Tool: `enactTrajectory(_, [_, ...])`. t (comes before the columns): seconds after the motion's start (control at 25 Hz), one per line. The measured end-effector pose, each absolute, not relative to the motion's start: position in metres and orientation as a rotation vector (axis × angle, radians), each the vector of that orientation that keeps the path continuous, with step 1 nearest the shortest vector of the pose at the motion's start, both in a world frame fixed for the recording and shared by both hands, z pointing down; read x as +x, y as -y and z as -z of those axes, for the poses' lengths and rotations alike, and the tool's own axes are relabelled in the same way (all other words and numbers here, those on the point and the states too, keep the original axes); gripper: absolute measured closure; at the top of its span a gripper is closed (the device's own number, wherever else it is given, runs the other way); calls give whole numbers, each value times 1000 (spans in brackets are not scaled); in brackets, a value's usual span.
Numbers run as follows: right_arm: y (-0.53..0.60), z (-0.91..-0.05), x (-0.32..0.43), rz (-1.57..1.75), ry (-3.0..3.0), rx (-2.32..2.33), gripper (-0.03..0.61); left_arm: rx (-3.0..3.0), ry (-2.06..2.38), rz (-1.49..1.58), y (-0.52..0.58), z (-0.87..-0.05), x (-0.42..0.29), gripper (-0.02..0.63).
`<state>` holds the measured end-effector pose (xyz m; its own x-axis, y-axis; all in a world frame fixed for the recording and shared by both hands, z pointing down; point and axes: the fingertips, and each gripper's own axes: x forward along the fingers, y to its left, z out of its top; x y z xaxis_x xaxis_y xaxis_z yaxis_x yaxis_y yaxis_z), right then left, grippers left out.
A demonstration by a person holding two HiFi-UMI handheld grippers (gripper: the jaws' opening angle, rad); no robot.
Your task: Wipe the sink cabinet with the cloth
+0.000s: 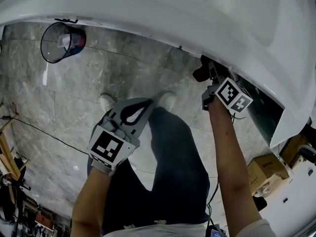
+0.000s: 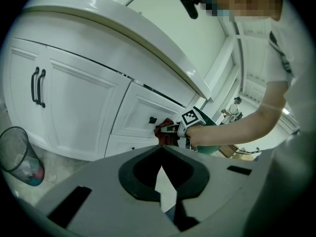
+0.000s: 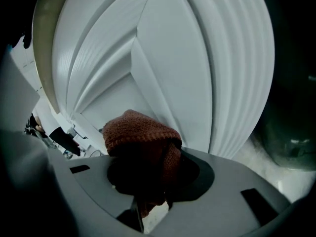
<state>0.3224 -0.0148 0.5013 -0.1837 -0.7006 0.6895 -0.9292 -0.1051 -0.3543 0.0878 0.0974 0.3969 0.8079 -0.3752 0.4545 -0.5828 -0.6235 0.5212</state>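
Brown cloth sat pinched in right gripper, left gripper closed empty; rubbing the cabinet hard risked tugging it loose.

My left gripper hangs low in front of my legs, its jaws closed together with nothing between them, on a bare left forearm. My right forearm reaches forward, and my right gripper is clamped on a bunched rust-red knitted cloth.
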Motion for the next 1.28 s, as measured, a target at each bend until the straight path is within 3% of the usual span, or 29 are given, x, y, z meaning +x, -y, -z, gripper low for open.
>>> enactTrajectory(0.6, [27, -448, 282, -1051, 1943, 1732, 463, 2278, 694, -351, -108, -379, 77, 603])
enactTrajectory(1.28, [36, -411, 203, -868, 2032, 1682, 463, 2252, 728, -314, -105, -380, 18, 603])
